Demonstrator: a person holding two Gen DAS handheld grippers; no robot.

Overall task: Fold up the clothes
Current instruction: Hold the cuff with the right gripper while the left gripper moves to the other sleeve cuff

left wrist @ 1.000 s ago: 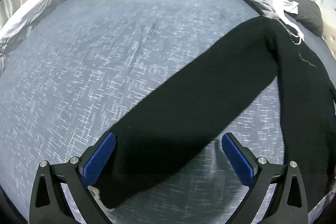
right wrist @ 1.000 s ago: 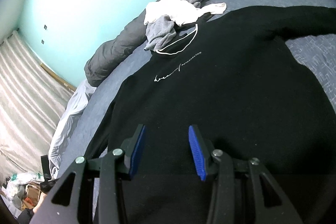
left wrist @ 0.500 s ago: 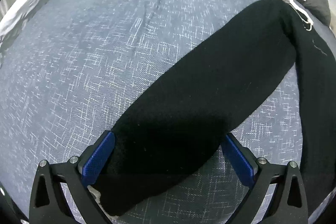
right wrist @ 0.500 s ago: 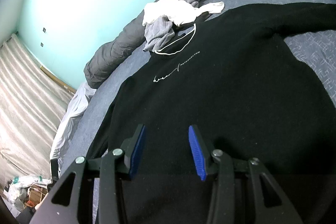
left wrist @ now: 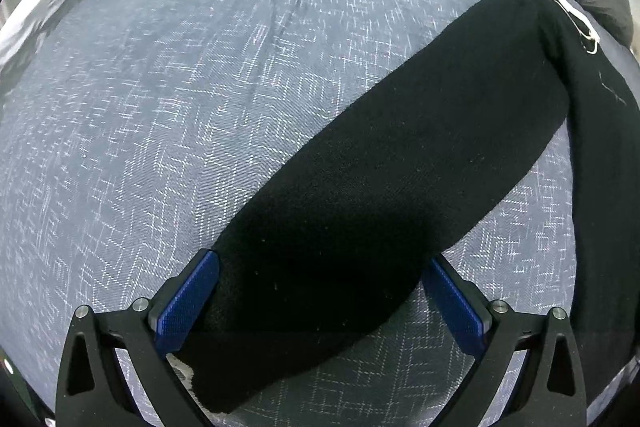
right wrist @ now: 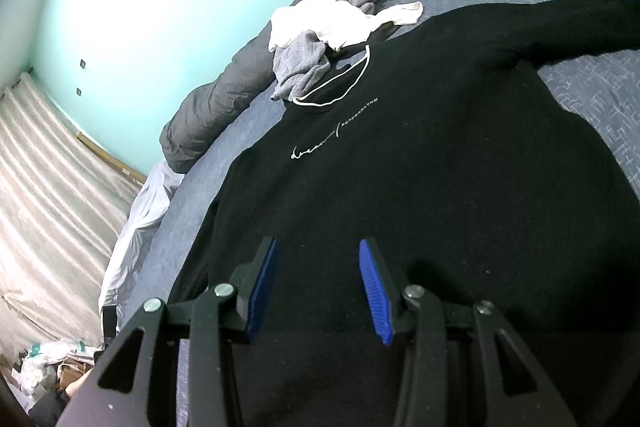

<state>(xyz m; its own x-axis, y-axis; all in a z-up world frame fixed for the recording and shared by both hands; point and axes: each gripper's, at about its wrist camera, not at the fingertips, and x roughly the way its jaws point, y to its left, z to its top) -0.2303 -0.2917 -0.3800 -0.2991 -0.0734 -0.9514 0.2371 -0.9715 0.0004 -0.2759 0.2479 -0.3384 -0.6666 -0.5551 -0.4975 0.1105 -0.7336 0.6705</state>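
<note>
I count one black sweater point(right wrist: 420, 195), spread flat on the bed point(left wrist: 180, 107), with two sleeves showing: one point(left wrist: 380, 195) runs straight out ahead of my left claw point(left wrist: 320, 303), the other point(right wrist: 560, 23) stretches off ahead and to the right of my right claw point(right wrist: 318, 291). Beyond the sweater's collar sits one small heap of clothes point(right wrist: 332, 31), white and grey pieces tangled together, against one dark grey duvet point(right wrist: 224, 95) rolled along the far edge.

Since a second ago my left claw has dropped closer over the sleeve, which now fills more of the space between its fingers; the cuff end lies right under them. My right claw has not shifted over the sweater's lower body.

The left claw stands wide, its blue pads either side of the sleeve and not pressing it. The right claw stands part open, narrower than the left, with nothing gripped.

The sweater is plain black knit, with a white-trimmed neckline and a thin white script line across the chest.
</note>
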